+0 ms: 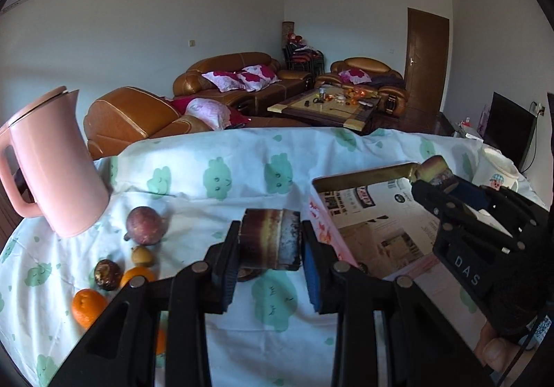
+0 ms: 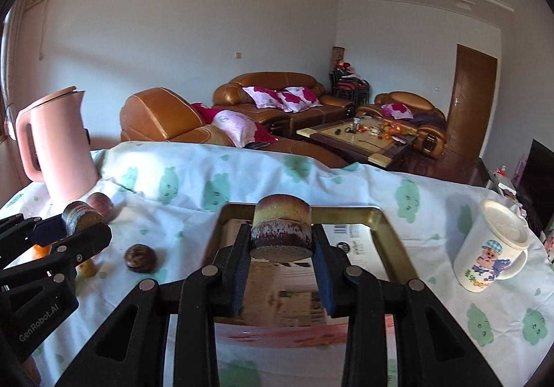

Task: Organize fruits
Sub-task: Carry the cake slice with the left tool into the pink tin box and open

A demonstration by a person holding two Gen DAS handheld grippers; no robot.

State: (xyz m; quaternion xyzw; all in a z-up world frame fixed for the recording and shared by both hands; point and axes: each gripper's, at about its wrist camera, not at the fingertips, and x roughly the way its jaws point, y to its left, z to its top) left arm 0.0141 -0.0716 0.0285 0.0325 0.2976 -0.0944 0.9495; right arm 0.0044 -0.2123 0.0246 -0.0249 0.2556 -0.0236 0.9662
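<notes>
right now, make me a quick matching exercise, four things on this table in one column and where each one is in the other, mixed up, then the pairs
Things:
1. pink kettle
2. cartoon mug
3. sugarcane piece in the left gripper
4. sugarcane piece in the right gripper

Places:
A. over the tray
B. far left of the table
C. right of the tray
D. over the cloth, beside the loose fruit

Pairs: 1-B, 2-C, 3-D, 4-A

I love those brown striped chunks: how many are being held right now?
2. One brown chunk sits in the left claw above the fruit; the other chunk is in the right claw over the tray.
</notes>
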